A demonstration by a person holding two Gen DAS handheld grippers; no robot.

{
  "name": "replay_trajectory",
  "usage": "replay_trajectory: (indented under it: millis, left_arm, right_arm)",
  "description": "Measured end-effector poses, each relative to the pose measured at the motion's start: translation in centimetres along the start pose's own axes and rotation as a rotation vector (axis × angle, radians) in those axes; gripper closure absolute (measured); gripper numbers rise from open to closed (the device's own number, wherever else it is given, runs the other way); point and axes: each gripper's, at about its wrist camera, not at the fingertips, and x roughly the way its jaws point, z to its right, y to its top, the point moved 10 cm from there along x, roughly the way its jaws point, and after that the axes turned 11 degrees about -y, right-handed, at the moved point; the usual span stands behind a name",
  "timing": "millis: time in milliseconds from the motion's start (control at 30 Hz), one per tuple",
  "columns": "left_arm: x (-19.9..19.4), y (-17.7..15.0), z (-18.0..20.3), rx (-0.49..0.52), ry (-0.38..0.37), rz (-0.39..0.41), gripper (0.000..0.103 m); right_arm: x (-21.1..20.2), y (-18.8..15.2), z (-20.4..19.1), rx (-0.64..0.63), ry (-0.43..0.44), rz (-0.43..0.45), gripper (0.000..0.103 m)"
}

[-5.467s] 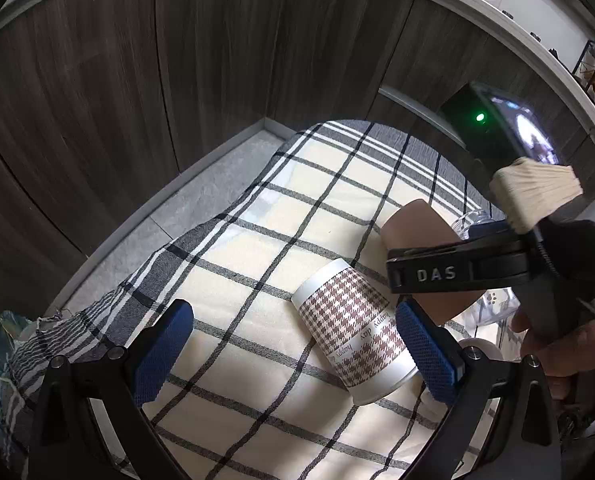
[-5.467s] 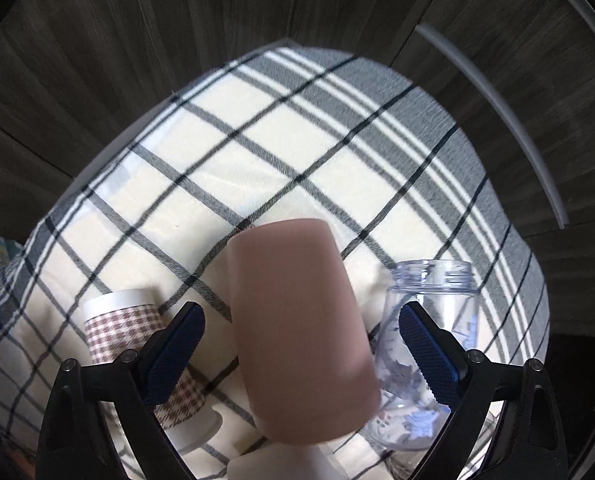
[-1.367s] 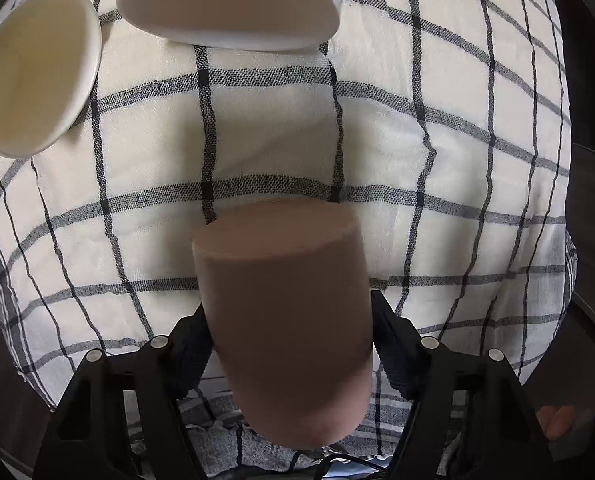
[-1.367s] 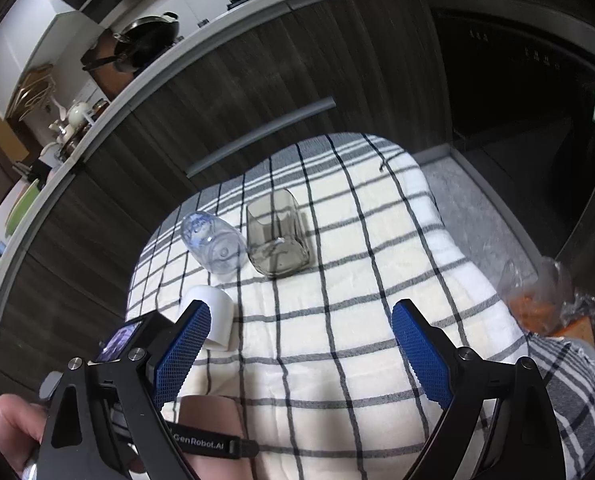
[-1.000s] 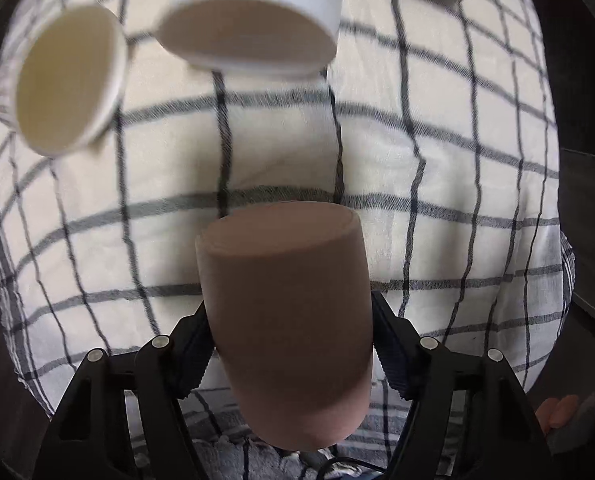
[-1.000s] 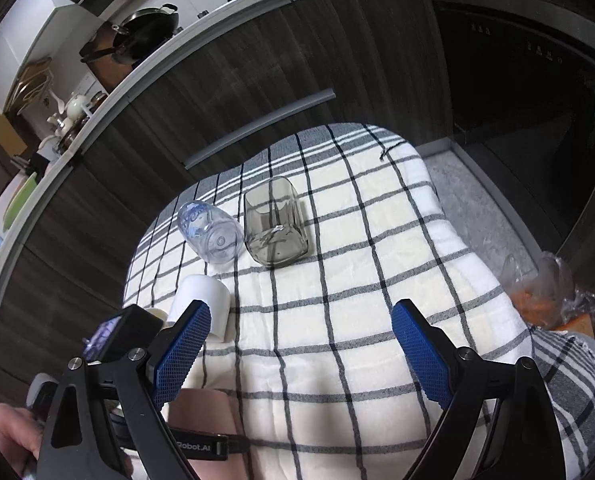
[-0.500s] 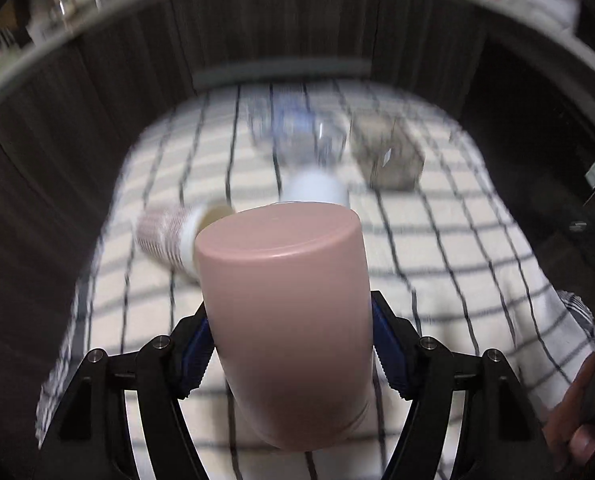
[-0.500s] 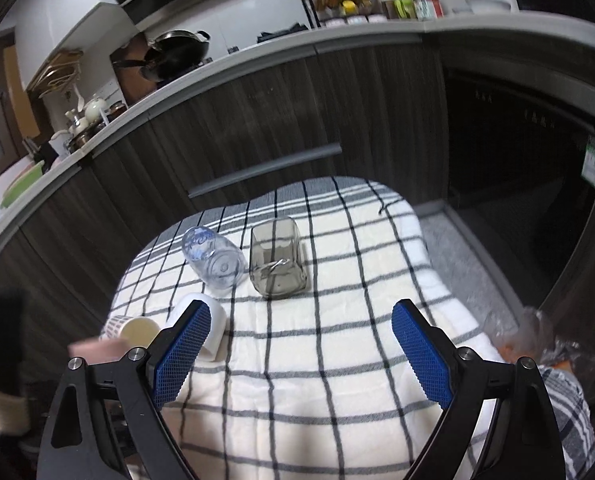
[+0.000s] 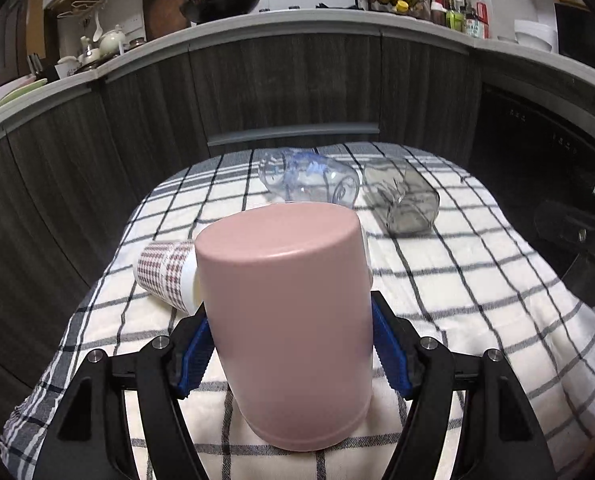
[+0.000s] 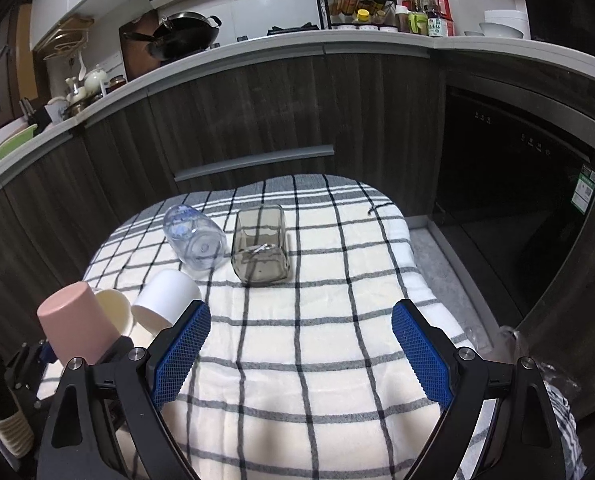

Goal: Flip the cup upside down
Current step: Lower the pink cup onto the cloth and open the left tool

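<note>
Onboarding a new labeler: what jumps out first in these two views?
The pink cup fills the left wrist view, closed base up, clamped in the left gripper over the checked cloth. In the right wrist view the right gripper is open and holds nothing. Beyond it a clear bottle and a grey glass lie tipped over side by side.
</note>
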Motion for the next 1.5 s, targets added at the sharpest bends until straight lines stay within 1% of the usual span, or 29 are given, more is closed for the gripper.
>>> replay_trajectory:
  millis: [100,200,333,433,533,667,933,1133,1433,1500]
  left_arm:
    - [0.2,-1.0,0.1,0.002,0.008,-0.018,0.032]
    - [0.2,-2.3,0.0,-0.027,0.009,-0.045,0.032]
    - [0.0,-3.5,0.7,-0.018,0.004,-0.078,0.032]
    - [-0.4,-3.8,1.0,-0.017,-0.01,-0.085,0.032]
    - [-0.8,-3.6,1.1,-0.013,-0.004,-0.079,0.03]
    - [-2.0,-3.1,0.9,-0.015,0.016,-0.046,0.015]
    - [-4.5,-2.5,0.9,-0.025,0.024,0.011,0.014]
    - [-6.1,-2.1,1.2,-0.04,0.006,0.049,0.013]
    - [-9.1,-0.7,1.4,-0.068,-0.031,0.137,0.012]
    - [-9.7,-0.6,1.3,-0.076,-0.031,0.15,0.008]
  right_arm:
    - [0.3,-0.2,0.0,-0.004,-0.006,-0.013,0.011]
    - [0.6,-0.6,-0.2,-0.015,-0.004,-0.028,0.011]
    - [0.8,-0.7,-0.3,-0.02,-0.001,-0.04,0.011]
    - [0.8,-0.8,-0.2,-0.019,0.001,-0.044,0.011]
    - [1.0,-0.9,-0.2,-0.016,0.009,-0.051,0.011]
    - [1.0,-0.9,-0.3,-0.01,0.017,-0.052,0.011]
    - [0.1,-0.7,-0.4,-0.007,0.024,-0.027,0.011]
    - [-0.9,-0.6,-0.6,-0.019,0.02,0.0,0.011]
    - [-4.7,0.2,0.3,-0.02,-0.042,0.11,0.011]
    - [-5.7,0.5,0.5,-0.016,-0.053,0.139,0.011]
